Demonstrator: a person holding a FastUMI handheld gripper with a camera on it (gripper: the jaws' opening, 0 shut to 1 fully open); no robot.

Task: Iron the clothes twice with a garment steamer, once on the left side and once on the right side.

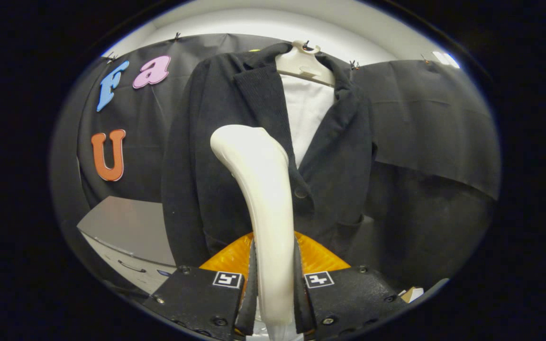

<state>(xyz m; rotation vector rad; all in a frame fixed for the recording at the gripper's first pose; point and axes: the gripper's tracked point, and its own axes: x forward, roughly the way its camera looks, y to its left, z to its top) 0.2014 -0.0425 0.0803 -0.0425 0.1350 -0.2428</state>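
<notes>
My gripper [273, 279] is shut on the white handle of the garment steamer [259, 189], one finger pressing on each side of it. The handle rises from between the fingers and curves to a rounded head held in front of the jacket's left panel, about chest height. Whether the head touches the cloth is unclear. The dark jacket [216, 142] hangs open on a white hanger [307, 64] against the booth wall, with a white shirt [308, 109] inside it. An orange ribbed part [232, 258] of the steamer shows just behind the fingers.
A grey cabinet [128, 227] with a drawer handle stands low to the left of the jacket. Black cloth [434, 123] drapes the wall on both sides, with a loose fold hanging to the right of the jacket.
</notes>
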